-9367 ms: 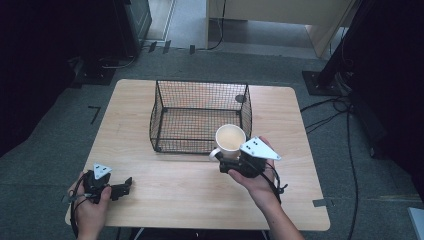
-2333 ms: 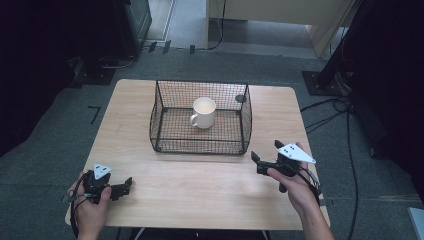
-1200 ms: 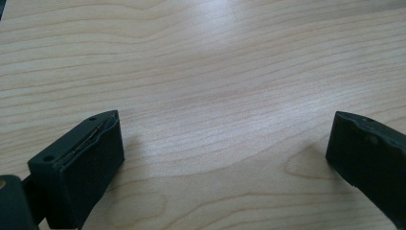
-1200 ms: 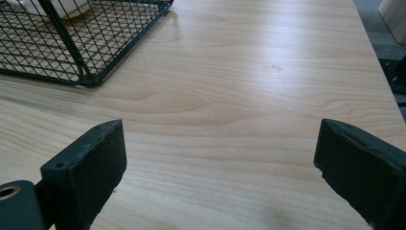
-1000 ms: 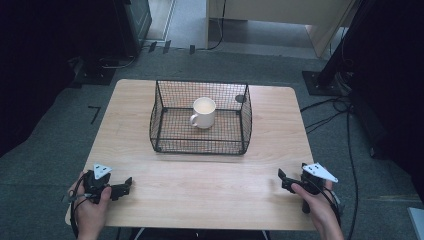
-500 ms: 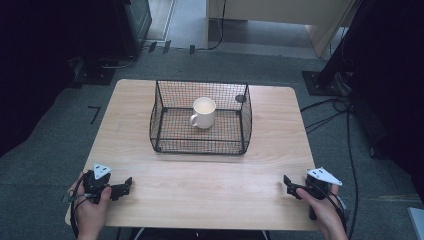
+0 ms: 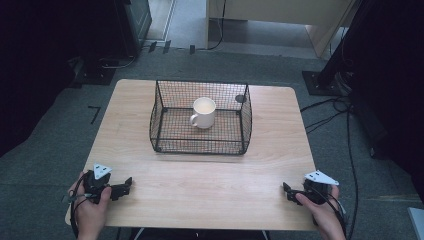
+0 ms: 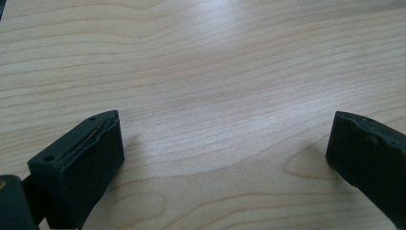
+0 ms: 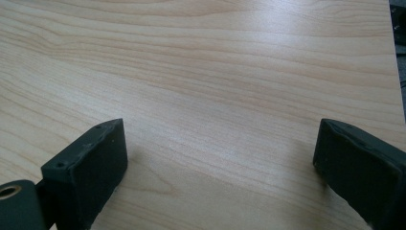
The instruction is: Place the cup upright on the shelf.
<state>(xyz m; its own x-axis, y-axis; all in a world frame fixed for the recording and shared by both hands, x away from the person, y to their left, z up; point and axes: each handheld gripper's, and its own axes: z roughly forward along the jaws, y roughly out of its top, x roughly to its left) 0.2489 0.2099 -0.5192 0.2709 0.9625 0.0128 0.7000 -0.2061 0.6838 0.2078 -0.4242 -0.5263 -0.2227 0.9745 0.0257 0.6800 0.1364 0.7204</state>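
Right gripper (image 7: pixel 292 192) resting at the near right corner of the table (image 7: pixel 210 195), jaws spread wide over bare wood, nothing held; left gripper (image 7: pixel 124 186) likewise at the near left corner, jaws apart and empty; seen along each gripper's own jaws, just pale wood grain between the black pads. Farther out, toward the middle and far side of the table, a black wire basket (image 7: pixel 165 130); inside it, upright on the basket floor, a white mug (image 7: pixel 204 112), handle turned to the near left, well apart from both grippers. Mug probably ceramic: stiff, fairly heavy for its size, glazed and so slippery, liable to chip if knocked against the wire. Best taken from above across the rim wall, one jaw inside and one outside, or by the handle; reaching through the basket's open top needed, with care for the wire sides. Basket itself likely light and prone to slide if nudged.
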